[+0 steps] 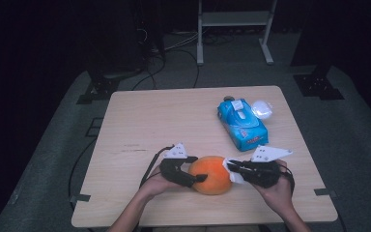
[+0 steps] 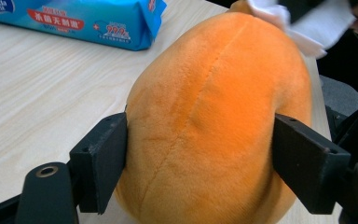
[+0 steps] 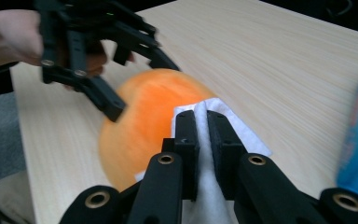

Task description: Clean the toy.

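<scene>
I am squeezing the soft orange toy [image 1: 212, 174] with my left gripper [image 1: 193, 170]; its two jaws are pressing on both sides of it. The toy is sitting on the wooden table [image 1: 145, 125], close to the near edge, between my two hands. My right gripper [image 1: 233, 170] is pinching a white wipe [image 3: 223, 116] tight and laying it against the toy's right side. Farther away on the right, a blue pack of wipes [image 1: 242, 123] is lying flat.
</scene>
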